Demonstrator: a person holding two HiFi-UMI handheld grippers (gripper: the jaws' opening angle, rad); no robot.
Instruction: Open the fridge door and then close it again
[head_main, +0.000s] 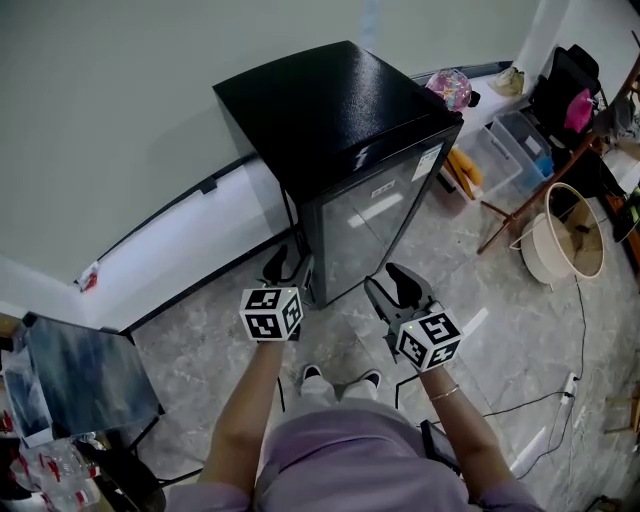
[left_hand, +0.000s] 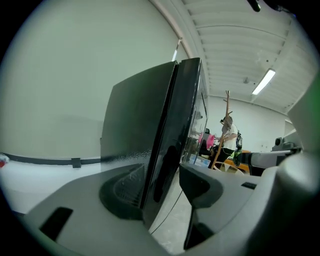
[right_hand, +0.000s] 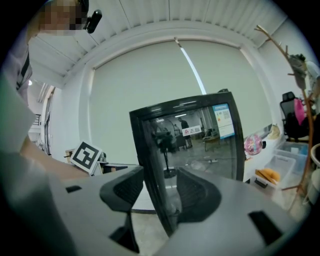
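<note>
A small black fridge stands against the wall, and its glass door looks closed. My left gripper is at the door's left edge. In the left gripper view its jaws stand apart, with the seam between the fridge side and the door running down between them; I see no pad pressing on it. My right gripper hangs in front of the door's lower part. It is open, and the glass door stands a little beyond the pads.
To the right of the fridge are clear storage bins, a wooden coat stand and a beige basket. A white cable lies on the floor. A dark folding seat stands at the left. My feet are just before the fridge.
</note>
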